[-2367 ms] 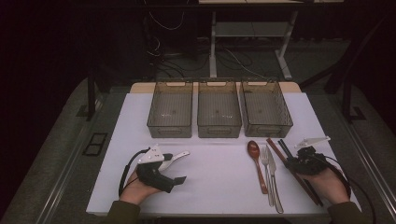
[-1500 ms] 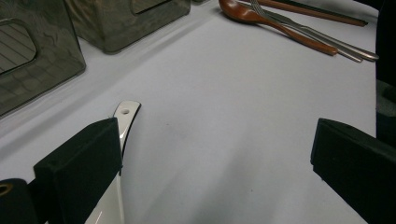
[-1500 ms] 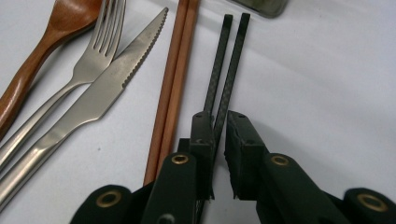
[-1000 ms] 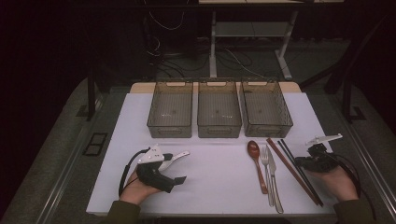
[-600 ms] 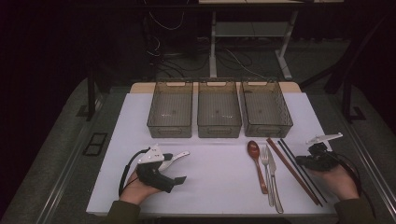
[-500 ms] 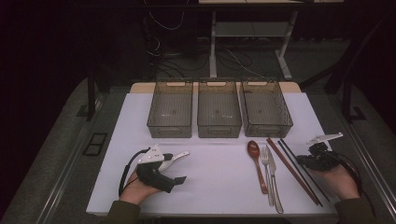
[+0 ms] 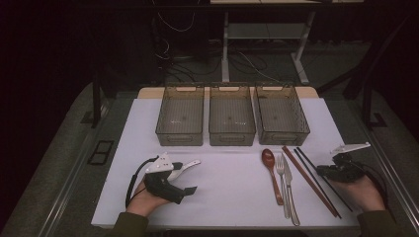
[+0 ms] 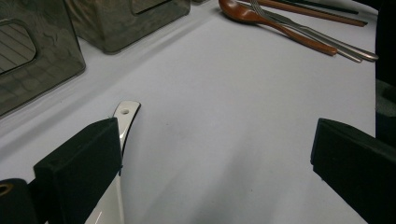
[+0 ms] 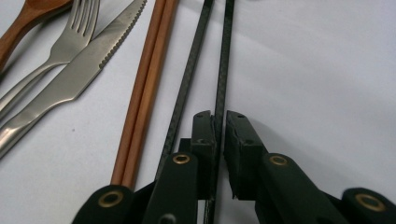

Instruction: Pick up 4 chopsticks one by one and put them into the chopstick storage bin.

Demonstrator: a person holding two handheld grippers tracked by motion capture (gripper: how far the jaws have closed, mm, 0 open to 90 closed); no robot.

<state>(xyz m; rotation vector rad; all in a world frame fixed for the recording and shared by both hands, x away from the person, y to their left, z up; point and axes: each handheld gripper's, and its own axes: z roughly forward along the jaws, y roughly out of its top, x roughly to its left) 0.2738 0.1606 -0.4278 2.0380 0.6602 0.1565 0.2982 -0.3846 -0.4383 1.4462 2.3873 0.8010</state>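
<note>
**Near the right edge: tongs closing on a black chopstick**

At the surface's [image 7: 232,177] near right, the right tongs [image 9: 218,122] are pinching one thin black chopstick [image 9: 221,70], jaws just easing slightly. Brown chopsticks [image 9: 148,79], knife [image 9: 88,65] and fork [image 9: 70,42] are crowding the left. The left tongs [image 8: 210,154] are resting released over bare white.

Dim, dark-edged high view; brighter close views, blurred near the lens.

Bare table [image 7: 232,173] lies open between the bins [image 7: 232,116] and the cutlery row [image 7: 284,182].
</note>
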